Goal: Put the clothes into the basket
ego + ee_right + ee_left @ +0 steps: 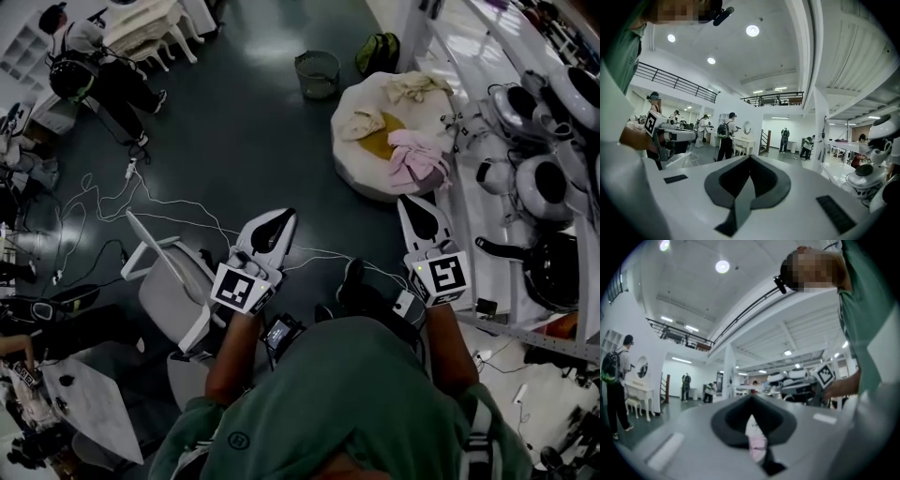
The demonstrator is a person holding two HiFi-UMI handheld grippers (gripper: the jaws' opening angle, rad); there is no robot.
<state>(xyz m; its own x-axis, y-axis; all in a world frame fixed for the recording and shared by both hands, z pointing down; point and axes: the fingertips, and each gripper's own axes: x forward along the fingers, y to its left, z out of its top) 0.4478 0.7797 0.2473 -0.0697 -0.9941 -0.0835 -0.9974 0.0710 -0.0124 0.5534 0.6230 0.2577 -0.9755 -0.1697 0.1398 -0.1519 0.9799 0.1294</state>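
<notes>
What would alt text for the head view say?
From above, a person in a green shirt holds the left gripper and right gripper, both shut, over a dark floor. Ahead, pink clothes and cream clothes lie on a round white cushion; a mesh basket stands on the floor beyond.

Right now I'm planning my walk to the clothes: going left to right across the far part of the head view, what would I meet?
Person with a backpack → mesh basket → pink garment on the round cushion → white appliances.
</notes>
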